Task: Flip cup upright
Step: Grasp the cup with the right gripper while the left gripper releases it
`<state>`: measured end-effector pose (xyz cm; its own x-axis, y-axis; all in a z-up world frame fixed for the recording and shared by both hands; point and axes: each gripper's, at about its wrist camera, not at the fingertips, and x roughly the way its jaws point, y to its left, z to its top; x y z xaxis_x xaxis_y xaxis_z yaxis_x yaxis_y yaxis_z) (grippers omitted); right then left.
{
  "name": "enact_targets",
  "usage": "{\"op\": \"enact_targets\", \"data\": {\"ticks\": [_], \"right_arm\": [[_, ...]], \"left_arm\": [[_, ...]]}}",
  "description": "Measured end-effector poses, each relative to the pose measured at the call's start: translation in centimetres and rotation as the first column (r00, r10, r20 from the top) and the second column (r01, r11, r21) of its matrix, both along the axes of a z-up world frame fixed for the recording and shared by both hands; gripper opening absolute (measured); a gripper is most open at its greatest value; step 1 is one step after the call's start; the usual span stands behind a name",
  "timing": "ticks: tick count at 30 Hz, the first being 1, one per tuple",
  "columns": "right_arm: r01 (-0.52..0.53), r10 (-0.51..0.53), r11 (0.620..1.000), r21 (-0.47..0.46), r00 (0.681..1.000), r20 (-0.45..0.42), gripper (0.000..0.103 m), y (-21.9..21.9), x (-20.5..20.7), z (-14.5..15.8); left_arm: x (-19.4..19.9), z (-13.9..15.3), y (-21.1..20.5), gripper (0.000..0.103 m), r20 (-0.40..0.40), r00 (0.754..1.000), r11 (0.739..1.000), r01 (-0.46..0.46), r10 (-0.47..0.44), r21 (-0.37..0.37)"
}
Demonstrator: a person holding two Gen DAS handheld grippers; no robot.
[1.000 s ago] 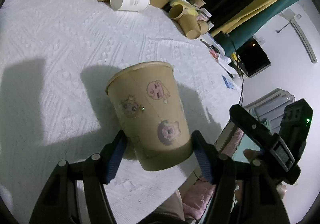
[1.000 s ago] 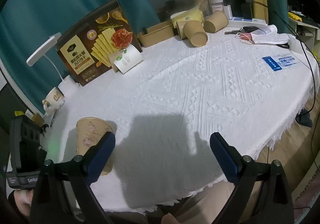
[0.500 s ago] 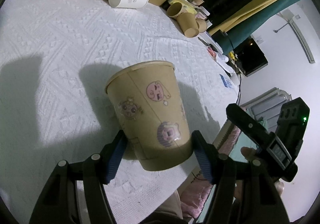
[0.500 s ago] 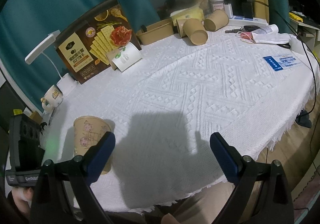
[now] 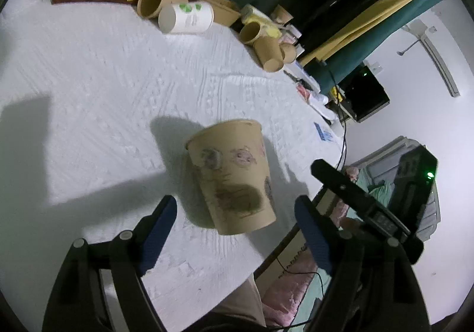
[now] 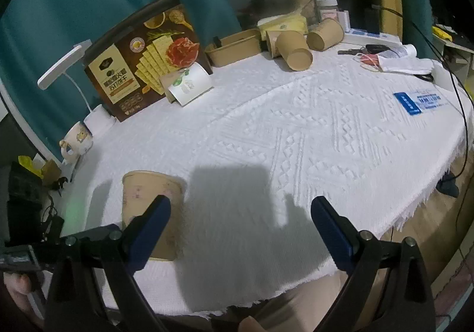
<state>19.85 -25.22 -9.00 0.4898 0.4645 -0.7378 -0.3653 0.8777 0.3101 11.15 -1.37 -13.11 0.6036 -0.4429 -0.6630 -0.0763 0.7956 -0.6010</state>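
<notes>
Now the printed paper cup (image 5: 234, 180) stands mouth-up near the white tablecloth's (image 5: 103, 80) front edge; the left gripper (image 5: 237, 231) has just been opening, both pads clear, seemingly releasing it, while the right gripper (image 6: 240, 228) hangs wide and empty.

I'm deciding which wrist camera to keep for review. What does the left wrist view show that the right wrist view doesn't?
Only the left wrist view shows the left gripper, its jaws just opened and standing clear on either side of the upright printed cup, plus a black monitor off the table.

Only the right wrist view shows the open right gripper, a white desk lamp and a mug.

Both show the printed cup, the cracker box, the white cup lying on its side, brown cups beyond it and the white tablecloth.
</notes>
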Motion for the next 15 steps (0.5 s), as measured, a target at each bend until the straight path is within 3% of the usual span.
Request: {"op": "enact_targets", "data": {"ticks": [7, 11, 15], "right_arm": [[-0.065, 0.066, 0.998, -0.025, 0.998, 0.007, 0.095, 1.4, 1.5, 1.4], [-0.168, 0.169, 0.985, 0.035, 0.984, -0.062, 0.095, 3.5, 2.6, 2.0], [-0.271, 0.27, 0.963, 0.014, 0.954, -0.129, 0.095, 6.5, 3.2, 1.8]], "left_arm": [[-1.6, 1.8, 2.1, 0.082, 0.068, 0.997, 0.999, -0.032, 0.033, -0.008], [-2.6, 2.4, 3.8, 0.082, 0.103, 0.992, 0.997, -0.079, 0.076, 0.02], [-3.8, 2.8, 5.7, 0.082, 0.131, 0.985, 0.988, -0.128, 0.116, 0.085]]}}
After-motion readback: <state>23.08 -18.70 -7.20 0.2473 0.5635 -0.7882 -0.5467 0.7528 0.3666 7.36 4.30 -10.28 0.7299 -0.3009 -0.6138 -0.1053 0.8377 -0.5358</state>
